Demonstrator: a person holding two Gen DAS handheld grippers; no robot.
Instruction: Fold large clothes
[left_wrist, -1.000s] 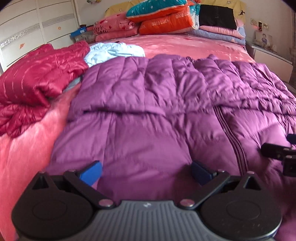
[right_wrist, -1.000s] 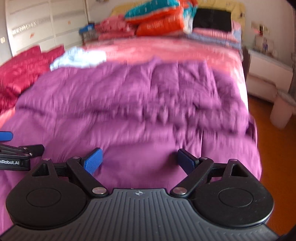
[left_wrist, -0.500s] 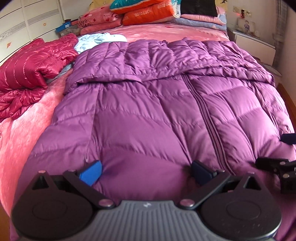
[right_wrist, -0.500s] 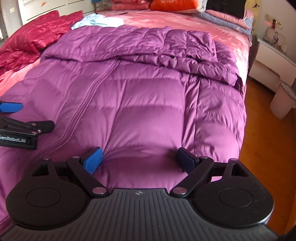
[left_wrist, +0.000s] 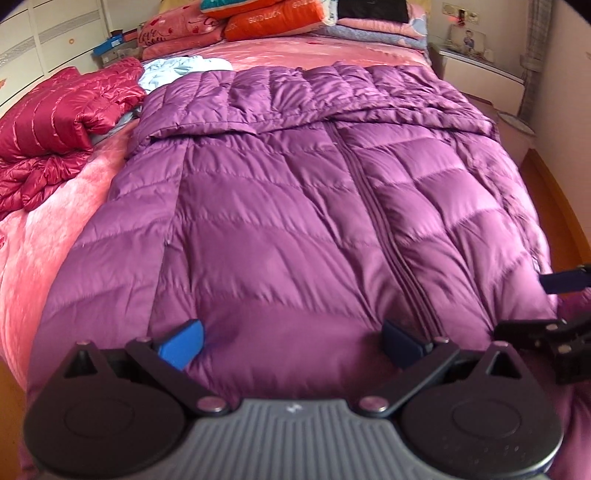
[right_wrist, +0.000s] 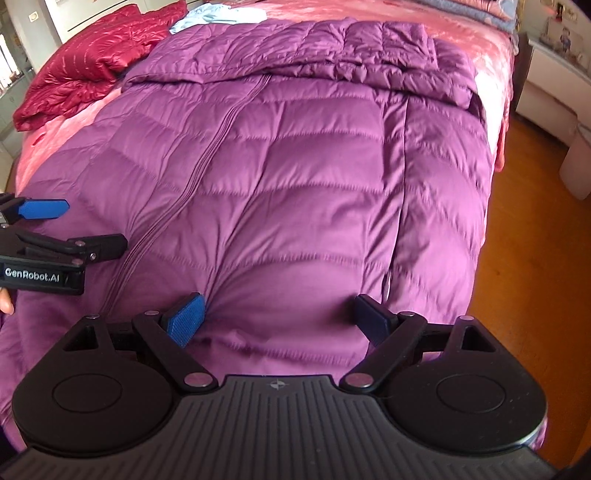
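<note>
A large purple quilted down coat (left_wrist: 295, 206) lies spread front-up on the pink bed, zipper running down its middle, sleeves folded across its far end. It also fills the right wrist view (right_wrist: 295, 166). My left gripper (left_wrist: 291, 341) is open, its blue pads just above the coat's near hem left of the zipper. My right gripper (right_wrist: 279, 319) is open over the near hem right of the zipper. The right gripper shows at the left wrist view's right edge (left_wrist: 554, 306); the left gripper shows at the right wrist view's left edge (right_wrist: 55, 236).
A red down jacket (left_wrist: 55, 122) is piled on the bed's left side, with a light blue garment (left_wrist: 181, 72) behind it. Pillows (left_wrist: 273, 22) are stacked at the headboard. A white nightstand (left_wrist: 480, 70) and orange wood floor (right_wrist: 535, 240) lie to the right.
Both grippers have pulled back toward the foot of the bed and tilted down, so the coat's near hem now shows. Both stay open.
</note>
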